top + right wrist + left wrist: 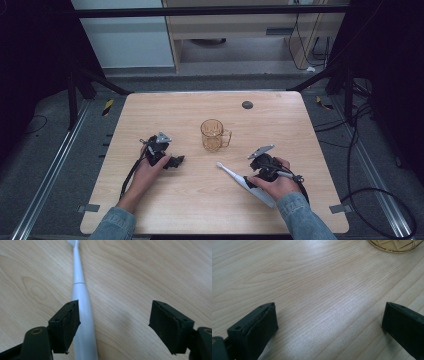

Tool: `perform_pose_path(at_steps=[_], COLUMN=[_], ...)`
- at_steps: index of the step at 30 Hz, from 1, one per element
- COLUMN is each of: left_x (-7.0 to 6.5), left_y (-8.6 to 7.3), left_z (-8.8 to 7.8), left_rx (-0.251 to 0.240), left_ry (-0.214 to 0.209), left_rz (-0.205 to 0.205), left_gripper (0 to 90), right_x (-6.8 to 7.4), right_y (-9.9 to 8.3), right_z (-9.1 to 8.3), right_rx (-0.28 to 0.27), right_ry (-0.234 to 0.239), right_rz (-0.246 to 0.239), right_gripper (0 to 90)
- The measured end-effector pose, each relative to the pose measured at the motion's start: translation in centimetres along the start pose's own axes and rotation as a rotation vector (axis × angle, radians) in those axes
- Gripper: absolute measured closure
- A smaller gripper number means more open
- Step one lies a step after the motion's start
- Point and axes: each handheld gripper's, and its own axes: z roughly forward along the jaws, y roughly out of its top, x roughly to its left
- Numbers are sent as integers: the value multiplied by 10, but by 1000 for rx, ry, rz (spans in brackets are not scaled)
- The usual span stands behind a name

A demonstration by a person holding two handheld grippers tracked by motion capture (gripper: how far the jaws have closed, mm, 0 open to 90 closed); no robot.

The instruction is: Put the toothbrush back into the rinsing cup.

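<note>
While your right tool stood apart around it, the slim white plastic toothbrush lay smooth on the pale wood-grain bench; your left tool gaped empty.

— How many things sit on the table?
— One amber glass mug and one white electric toothbrush.
— And the tools?
— Two grippers: the left gripper and the right gripper, one in each hand.
</note>
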Motion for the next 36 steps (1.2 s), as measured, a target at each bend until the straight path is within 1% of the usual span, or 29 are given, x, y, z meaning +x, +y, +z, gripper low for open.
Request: perform_pose_path(at_steps=[2,4,9,10,16,17,18,21,22,26,27,31,36], left_x=[0,0,0,0,0,0,0,0,0,0,0,0,0], left_y=[0,0,0,0,0,0,0,0,0,0,0,0,0], left_z=[0,0,0,0,0,0,0,0,0,0,0,0,0], left_rx=[0,0,0,0,0,0,0,0,0,0,0,0,0], left_ry=[0,0,0,0,0,0,0,0,0,0,0,0,0], left_rz=[0,3,3,3,0,0,0,1,1,1,1,1,2], left_gripper=[0,0,0,0,0,0,0,0,0,0,0,0,0], right_x=[2,4,9,9,8,9,9,10,10,10,10,12,15], right_y=[3,6,14,15,19,21,21,24,24,26,27,28,28], right_z=[2,5,11,11,14,17,17,23,23,25,27,28,28], right_rx=[16,33,68,77,92,103,103,131,132,144,145,147,158], right_ry=[11,33,45,46,58,66,66,77,79,83,85,88,104], right_rz=[-11,-16,-43,-38,-49,-55,-55,-53,-60,-57,-64,-57,-74], right_gripper=[263,274,279,280,308,327,327,336,338,347,364,379,402])
